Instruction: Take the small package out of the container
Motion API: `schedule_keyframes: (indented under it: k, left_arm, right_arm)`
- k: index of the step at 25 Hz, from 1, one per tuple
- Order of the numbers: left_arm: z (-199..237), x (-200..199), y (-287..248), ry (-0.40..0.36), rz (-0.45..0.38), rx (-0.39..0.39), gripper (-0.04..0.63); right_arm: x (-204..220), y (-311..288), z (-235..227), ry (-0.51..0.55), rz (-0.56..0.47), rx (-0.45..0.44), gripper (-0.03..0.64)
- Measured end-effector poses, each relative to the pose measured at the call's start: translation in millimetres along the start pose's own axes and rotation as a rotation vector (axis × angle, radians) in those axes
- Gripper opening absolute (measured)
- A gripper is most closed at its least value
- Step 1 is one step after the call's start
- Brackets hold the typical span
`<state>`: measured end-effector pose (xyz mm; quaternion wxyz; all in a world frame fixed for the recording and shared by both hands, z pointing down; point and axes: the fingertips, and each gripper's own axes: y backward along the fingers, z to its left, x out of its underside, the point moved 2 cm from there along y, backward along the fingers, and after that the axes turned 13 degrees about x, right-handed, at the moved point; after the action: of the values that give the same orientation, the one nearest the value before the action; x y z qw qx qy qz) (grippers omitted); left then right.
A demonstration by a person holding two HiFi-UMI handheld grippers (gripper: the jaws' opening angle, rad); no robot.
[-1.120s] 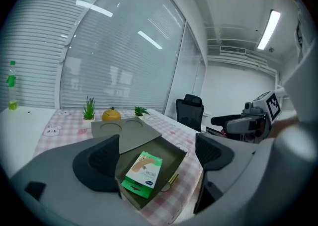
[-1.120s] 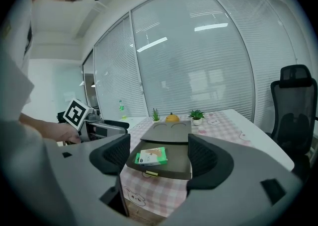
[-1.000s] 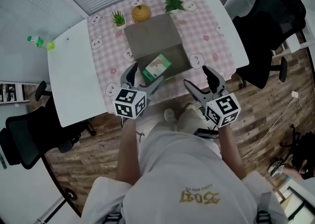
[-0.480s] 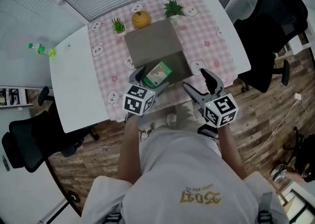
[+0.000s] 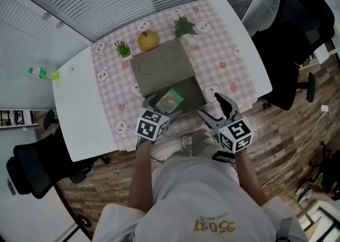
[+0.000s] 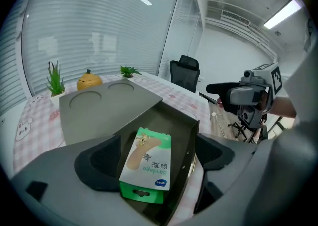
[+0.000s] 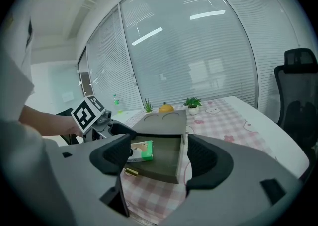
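A small green and white bandage package (image 5: 171, 99) (image 6: 147, 163) (image 7: 141, 151) lies in the pulled-out drawer (image 5: 194, 90) (image 6: 180, 138) (image 7: 166, 163) of a grey container (image 5: 159, 64) (image 6: 104, 108) on the pink checked tablecloth. My left gripper (image 5: 162, 105) (image 6: 155, 163) is open, one jaw on each side of the package, with gaps showing on both sides. My right gripper (image 5: 210, 105) (image 7: 156, 158) is open and holds nothing, just off the drawer's front right corner.
An orange ornament (image 5: 148, 40) and two small potted plants (image 5: 122, 49) (image 5: 183, 24) stand behind the container. The white table (image 5: 79, 113) ends close to my body. Black office chairs (image 5: 297, 39) (image 5: 32, 161) stand right and left of it on the wood floor.
My left gripper has moved forward over the drawer, so its jaws now flank the package. The right gripper has edged slightly closer to the drawer's front.
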<state>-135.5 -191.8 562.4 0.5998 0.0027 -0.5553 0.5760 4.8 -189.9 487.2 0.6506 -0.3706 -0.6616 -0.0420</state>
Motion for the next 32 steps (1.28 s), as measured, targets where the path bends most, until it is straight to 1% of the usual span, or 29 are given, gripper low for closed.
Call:
schedule_keyframes:
  k: [2,6,9,12,14,17,19,21,23,24,25,32]
  left_arm:
    - [6.8,0.1,-5.1,-0.005,0.026,-0.020,0.475]
    - [15.5,5.5,-13.2,-0.040,0.117,-0.082,0.458]
    - [13.6,8.0,-22.5,-0.083,0.190,-0.095,0.457]
    - [9.6,20.0,-26.7,-0.087,0.274,-0.104,0.450]
    - [12.3,17.7,-29.9,-0.090,0.286,-0.105,0.442]
    - [16.5,13.2,-33.3,-0.087,0.270,-0.107,0.442]
    - [17.0,15.7,-37.2,-0.088,0.284,-0.105,0.442]
    - [18.0,18.9,-40.3,-0.104,0.314,-0.112,0.435]
    - [19.8,23.4,-41.7,-0.127,0.359,-0.129,0.403]
    - [20.4,25.2,-42.2,-0.137,0.379,-0.137,0.366]
    - [20.7,26.0,-42.6,-0.142,0.390,-0.140,0.365]
    - [20.6,25.0,-43.3,-0.137,0.395,-0.128,0.357]
  right_arm:
    - [0.9,-5.5,-4.1,-0.005,0.001,-0.003,0.354]
    - [6.6,-11.7,-11.9,-0.023,0.012,-0.010,0.354]
    - [11.2,-18.3,-17.7,-0.034,0.019,-0.015,0.351]
    - [16.7,-20.7,-17.5,-0.048,0.037,-0.026,0.351]
    - [13.5,-25.0,-20.9,-0.051,0.035,-0.028,0.351]
    - [11.3,-29.0,-24.8,-0.060,0.030,-0.029,0.351]
    - [12.9,-28.1,-27.8,-0.063,0.035,-0.026,0.350]
    - [14.4,-26.4,-31.5,-0.065,0.039,-0.019,0.351]
    - [15.9,-25.4,-34.8,-0.072,0.040,-0.013,0.350]
    - [16.7,-25.0,-36.3,-0.075,0.041,-0.011,0.350]
    - [17.4,-24.8,-37.7,-0.077,0.042,-0.009,0.350]
    - [17.2,-25.3,-42.6,-0.080,0.048,-0.009,0.347]
